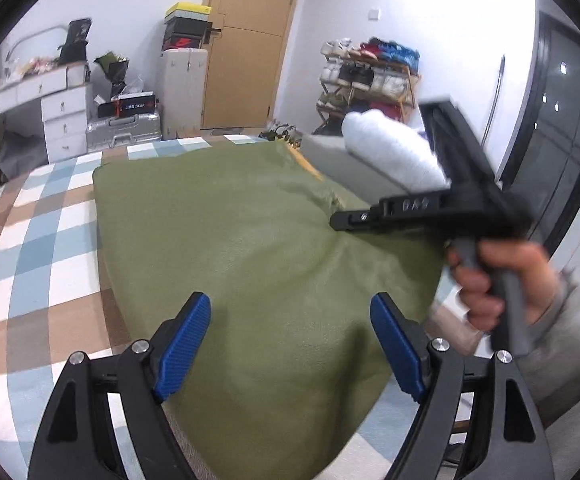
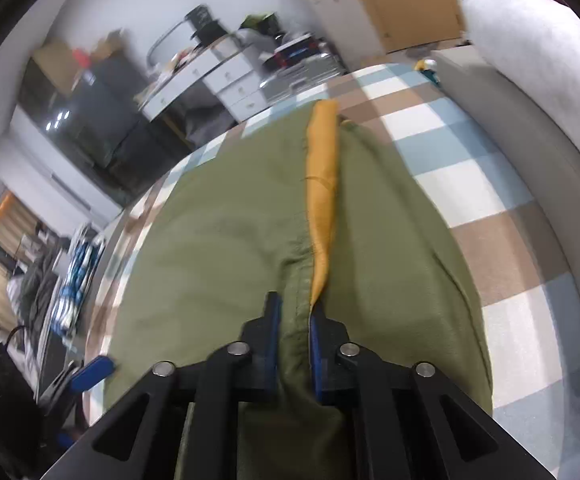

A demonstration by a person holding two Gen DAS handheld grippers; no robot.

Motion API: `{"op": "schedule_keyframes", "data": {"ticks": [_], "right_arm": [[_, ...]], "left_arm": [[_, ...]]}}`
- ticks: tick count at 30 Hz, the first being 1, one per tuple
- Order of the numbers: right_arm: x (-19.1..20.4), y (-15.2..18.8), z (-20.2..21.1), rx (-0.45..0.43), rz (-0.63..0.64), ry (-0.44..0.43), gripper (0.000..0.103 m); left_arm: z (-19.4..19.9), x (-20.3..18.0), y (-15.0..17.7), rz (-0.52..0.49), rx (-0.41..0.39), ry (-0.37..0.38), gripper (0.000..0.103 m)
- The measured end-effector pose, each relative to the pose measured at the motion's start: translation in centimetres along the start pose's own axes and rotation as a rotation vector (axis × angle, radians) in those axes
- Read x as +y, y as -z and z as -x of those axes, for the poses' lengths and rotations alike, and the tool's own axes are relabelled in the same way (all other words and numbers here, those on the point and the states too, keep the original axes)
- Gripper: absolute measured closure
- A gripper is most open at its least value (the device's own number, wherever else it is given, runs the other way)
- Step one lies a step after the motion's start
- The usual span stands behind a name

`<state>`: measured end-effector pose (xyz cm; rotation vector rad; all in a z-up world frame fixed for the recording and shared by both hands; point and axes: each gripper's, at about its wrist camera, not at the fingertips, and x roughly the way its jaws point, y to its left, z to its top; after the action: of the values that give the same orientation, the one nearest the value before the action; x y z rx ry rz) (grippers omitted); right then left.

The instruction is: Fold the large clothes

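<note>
- Your right gripper pinches the green jacket's edge beside its orange lining, ready to lift a fold.
- Your left gripper hovers wide, empty, over the jacket spread on the bed.

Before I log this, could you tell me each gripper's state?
Left gripper: open, holding nothing, above the green garment.
Right gripper: shut on the green garment's edge.
</note>
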<state>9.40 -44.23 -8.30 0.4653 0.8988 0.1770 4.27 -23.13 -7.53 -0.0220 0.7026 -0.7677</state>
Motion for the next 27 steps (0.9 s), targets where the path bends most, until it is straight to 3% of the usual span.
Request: {"op": "schedule_keyframes", "data": {"ticks": [3,5,9,15,16,18,19,21,23,25,27], "right_arm": [[1.3,0.4,1.4,0.006,0.055,0.039,0.073],[1.1,1.0,2.1,0.039,0.061,-0.018,0.060],[-0.6,2.0,4.0,0.067,0.016,-0.144,0.052],[-0.4,2.1,2.6,0.102,0.051,-0.129,0.041],[-0.2,1.9,2.4,0.097,0.056,-0.123,0.042],[0.3,1.6,2.7,0.083,0.071,-0.121,0.089],[0.4,1.5,3.0,0.063,0.072,-0.134,0.095],[0.9,1.2,5.7,-0.025,0.047,-0.284,0.097],[1.0,1.0,7.3,-0.079,0.027,-0.360,0.098],[0.8,1.0,7.0,-0.084,0.026,-0.300,0.098],[-0.8,1.3,4.5,-0.014,-0.013,-0.171,0.098]], "left_arm": [[1.8,2.1,-0.3,0.119,-0.039,0.009,0.024],[2.2,3.5,0.0,0.181,-0.036,-0.050,0.024],[1.2,4.7,1.4,0.224,0.032,-0.099,0.024],[-1.7,2.6,3.1,0.174,0.173,-0.066,0.023],[-1.5,2.4,3.4,0.158,0.180,-0.076,0.023],[-1.5,2.1,3.5,0.148,0.183,-0.083,0.023],[-1.5,2.3,3.5,0.156,0.186,-0.080,0.023],[-1.2,2.7,3.5,0.180,0.181,-0.067,0.023],[-0.6,3.0,3.4,0.203,0.164,-0.037,0.023],[0.3,3.2,3.1,0.215,0.121,-0.009,0.023],[1.3,3.4,2.7,0.219,0.069,0.019,0.023]]}}
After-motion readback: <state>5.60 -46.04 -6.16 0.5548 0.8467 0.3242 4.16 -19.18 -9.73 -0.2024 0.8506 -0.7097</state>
